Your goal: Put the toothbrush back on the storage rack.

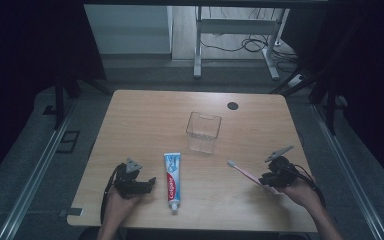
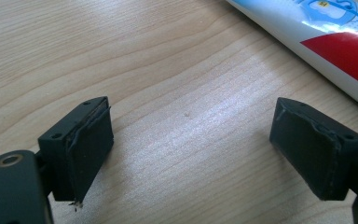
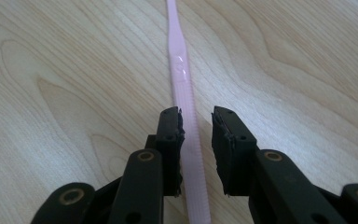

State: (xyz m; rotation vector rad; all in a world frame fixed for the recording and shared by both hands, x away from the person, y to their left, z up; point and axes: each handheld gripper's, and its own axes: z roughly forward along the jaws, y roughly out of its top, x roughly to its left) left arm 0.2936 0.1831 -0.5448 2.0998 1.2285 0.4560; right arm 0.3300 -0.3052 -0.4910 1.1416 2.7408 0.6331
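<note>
Wooden table (image 1: 145, 115) bears a pink toothbrush (image 3: 182, 79) between slightly parted right tongs (image 3: 196, 116); left tongs (image 2: 191, 135) spread wide.

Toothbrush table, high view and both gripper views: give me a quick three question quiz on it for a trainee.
1. True or false: the toothpaste tube lies inside the clear container.
2. What lies between the jaws of the right gripper? A: pink toothbrush; B: a cap; C: a spoon.
3. Fill in: the left gripper has its jaws ____ over the bare table.
Key: 1 false, it lies on the table; 2 A; 3 open.
</note>
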